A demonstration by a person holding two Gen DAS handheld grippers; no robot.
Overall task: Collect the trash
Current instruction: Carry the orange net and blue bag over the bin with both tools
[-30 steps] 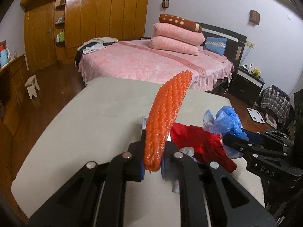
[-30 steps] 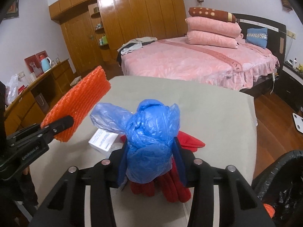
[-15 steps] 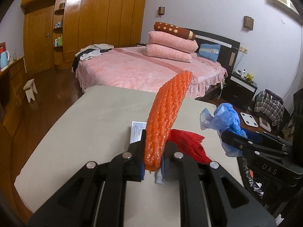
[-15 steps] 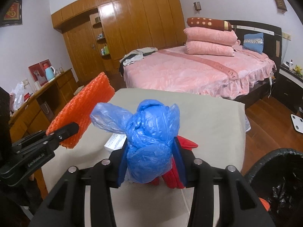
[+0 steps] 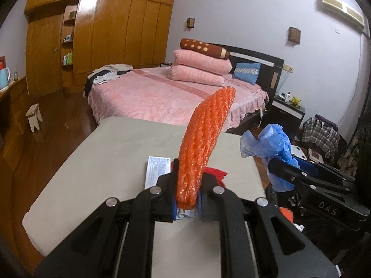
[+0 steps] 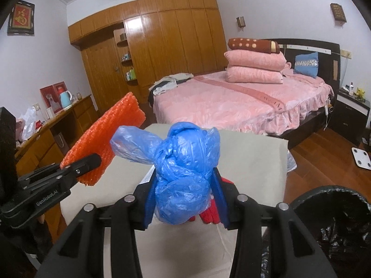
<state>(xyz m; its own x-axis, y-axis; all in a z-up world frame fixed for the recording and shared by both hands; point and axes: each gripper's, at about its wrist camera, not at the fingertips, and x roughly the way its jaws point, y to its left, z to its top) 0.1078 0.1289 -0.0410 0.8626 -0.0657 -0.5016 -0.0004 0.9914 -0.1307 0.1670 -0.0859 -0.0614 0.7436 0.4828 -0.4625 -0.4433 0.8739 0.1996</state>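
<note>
My left gripper [image 5: 186,193] is shut on an orange foam net sleeve [image 5: 205,139] that stands up above the beige table [image 5: 116,153]. In the right wrist view the same orange foam net sleeve [image 6: 104,143] shows at the left, held by the left gripper [image 6: 92,162]. A crumpled blue plastic bag [image 6: 183,171] is clamped between the pads of my right gripper [image 6: 184,199]; the blue plastic bag [image 5: 273,143] also shows at the right of the left wrist view. A red cloth [image 6: 209,215] and a white printed packet [image 5: 156,169] lie on the table below.
A black-lined trash bin [image 6: 334,222] stands at the table's right, with orange scraps [image 5: 286,213] inside it. Beyond the table's far edge is a pink bed [image 5: 167,97] with stacked pillows. A wooden dresser [image 6: 46,134] runs along the left, a small stool [image 5: 33,115] on the floor.
Both grippers have risen and drawn back with their loads, so the table looks lower and farther. The trash bin shows more at the right; the white packet has come into the left view.
</note>
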